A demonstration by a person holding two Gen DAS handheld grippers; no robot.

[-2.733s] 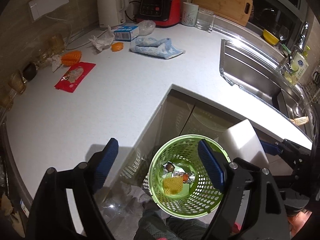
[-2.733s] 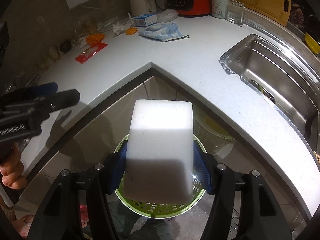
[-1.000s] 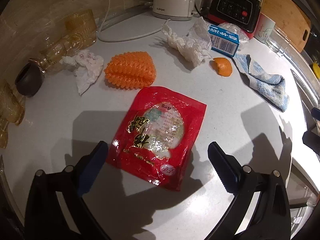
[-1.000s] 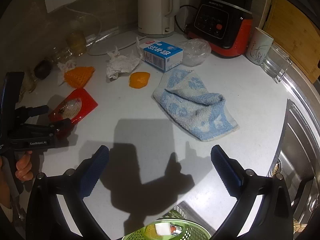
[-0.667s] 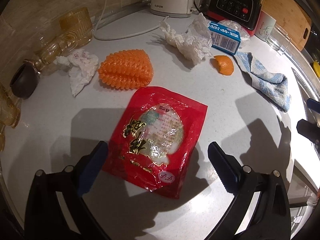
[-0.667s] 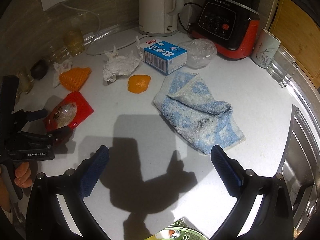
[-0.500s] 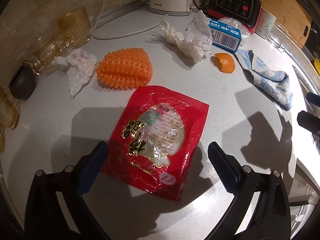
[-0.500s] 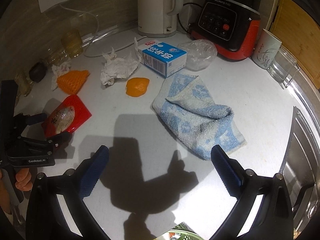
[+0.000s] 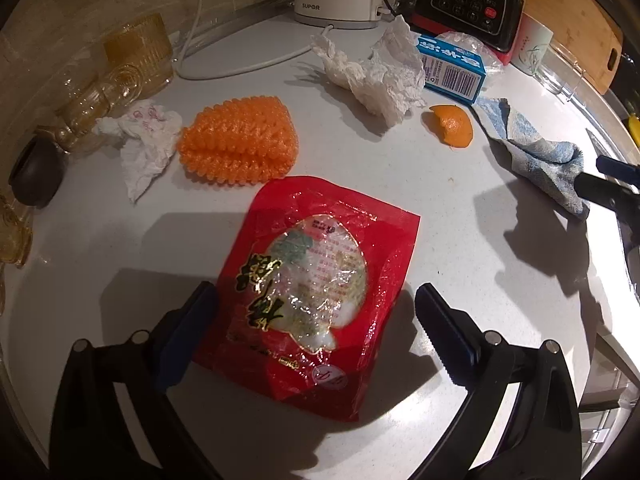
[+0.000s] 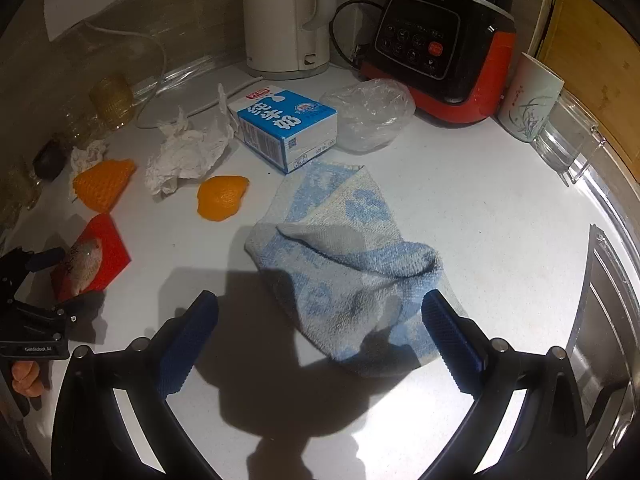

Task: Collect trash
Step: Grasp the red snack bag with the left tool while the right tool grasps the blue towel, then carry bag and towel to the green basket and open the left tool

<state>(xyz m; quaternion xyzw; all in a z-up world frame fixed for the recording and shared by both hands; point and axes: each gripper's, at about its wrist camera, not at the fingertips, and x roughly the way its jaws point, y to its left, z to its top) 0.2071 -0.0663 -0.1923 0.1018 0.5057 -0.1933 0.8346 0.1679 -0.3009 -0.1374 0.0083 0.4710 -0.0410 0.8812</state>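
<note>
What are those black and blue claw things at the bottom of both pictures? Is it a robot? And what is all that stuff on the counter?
It is not a robot. A person holds one claw tool in each hand, and each tool carries a small camera that looks out along its two blue fingers. So one picture comes from the left claw and the other from the right claw.

Both claws are open and hold nothing.

The left claw sits on either side of a red snack bag lying flat on the white counter. Behind it lie an orange foam net, crumpled paper and an orange peel.

The right claw points at a blue towel. Beyond that are a blue milk carton, a white kettle and a red and black cooker.
</note>
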